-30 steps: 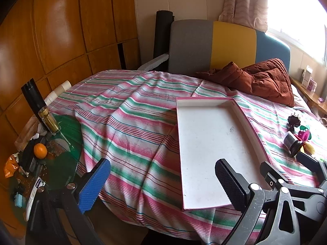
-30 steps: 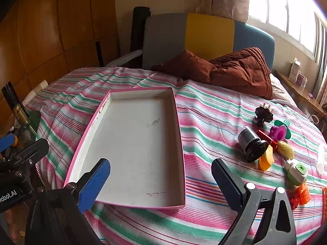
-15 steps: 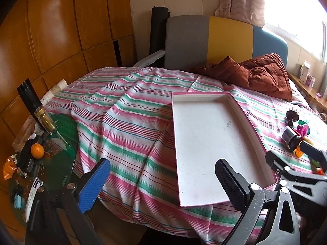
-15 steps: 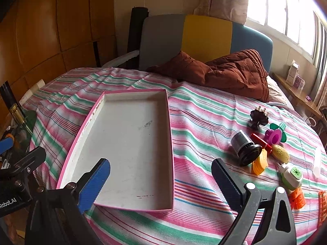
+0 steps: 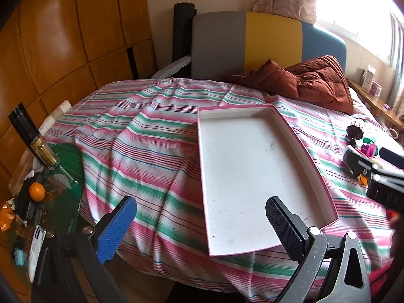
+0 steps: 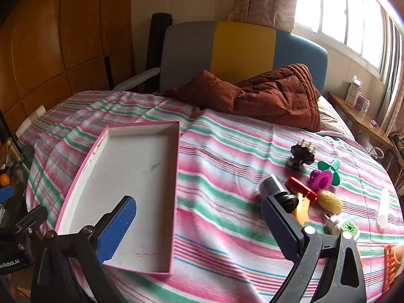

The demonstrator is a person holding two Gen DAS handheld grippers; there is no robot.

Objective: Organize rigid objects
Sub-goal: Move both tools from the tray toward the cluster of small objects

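Tray [image 6: 131,184], shallow, white inside with a thin pink rim, lies empty and flat on the striped bedspread [image 6: 227,217], probably as the collecting spot for the hard items. Left gripper [image 5: 199,223] hovers spread wide and empty, the tray's near corner just ahead of its right finger. Right gripper [image 6: 198,223], equally spread and empty, has the tray off its left finger and the cluster of small plastic toys [image 6: 313,192], smooth, rounded, brightly coloured, just beyond its right finger, likely first to be picked

Pink-rimmed white tray [image 6: 131,176], striped bedspread [image 6: 227,202]
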